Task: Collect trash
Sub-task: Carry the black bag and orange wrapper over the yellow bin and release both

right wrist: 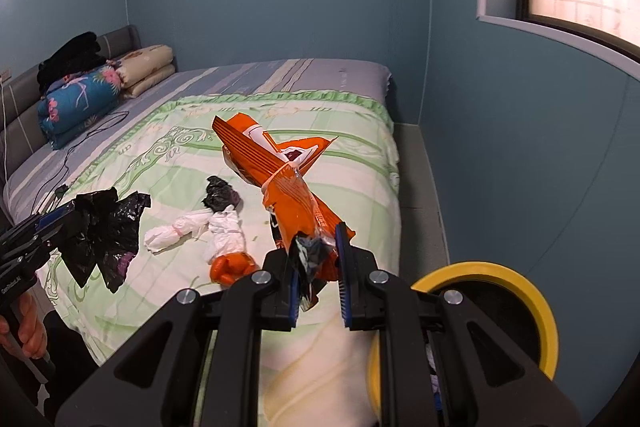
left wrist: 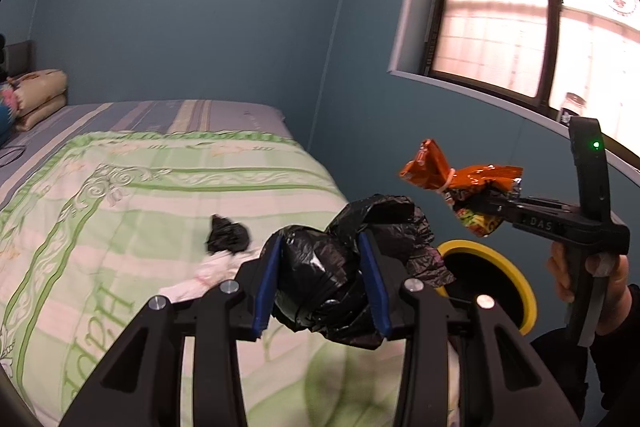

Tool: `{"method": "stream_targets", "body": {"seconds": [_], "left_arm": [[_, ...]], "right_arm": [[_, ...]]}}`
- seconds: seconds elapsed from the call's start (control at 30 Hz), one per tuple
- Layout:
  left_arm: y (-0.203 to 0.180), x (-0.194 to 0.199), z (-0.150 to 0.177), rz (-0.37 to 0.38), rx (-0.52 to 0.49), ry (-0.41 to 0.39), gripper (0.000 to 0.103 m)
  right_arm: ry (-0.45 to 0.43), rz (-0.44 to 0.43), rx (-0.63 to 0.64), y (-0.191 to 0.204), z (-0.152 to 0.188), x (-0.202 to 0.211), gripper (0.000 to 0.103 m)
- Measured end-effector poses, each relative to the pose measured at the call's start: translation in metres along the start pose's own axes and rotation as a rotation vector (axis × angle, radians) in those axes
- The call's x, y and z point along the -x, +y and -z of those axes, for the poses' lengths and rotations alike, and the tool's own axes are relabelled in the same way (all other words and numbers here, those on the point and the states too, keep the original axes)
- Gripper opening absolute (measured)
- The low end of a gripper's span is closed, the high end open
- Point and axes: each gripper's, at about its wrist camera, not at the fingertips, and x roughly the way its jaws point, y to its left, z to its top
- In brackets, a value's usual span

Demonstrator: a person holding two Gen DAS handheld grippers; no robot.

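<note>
While you are pinching the crumpled black bag (left wrist: 332,279) in your left gripper (left wrist: 322,285), you are holding something light, limp and slippery, so a bite on the bunched middle is serving you better than one on a loose flap. Your left gripper is reaching forward over the bed (left wrist: 120,195), level, beside the yellow bin (left wrist: 516,291). Further right, your right gripper (right wrist: 318,281) is clamping the stiff, crinkly orange snack bag (right wrist: 288,195) by its bottom end, tilting it up just above the bin.

Yellow-rimmed bin (right wrist: 548,311) mouth lies unobstructed in the gap between bed (right wrist: 360,147) and wall (right wrist: 500,147).
</note>
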Motion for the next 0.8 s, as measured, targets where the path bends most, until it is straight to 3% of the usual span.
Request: {"method": "stream_targets", "body": {"seconds": [0.8], "left_arm": [[-0.106, -0.056, -0.013, 0.172, -0.132, 0.038, 0.037]], "right_arm": [[-0.042, 0.174, -0.151, -0.12, 0.033, 0.048, 0.014]]}}
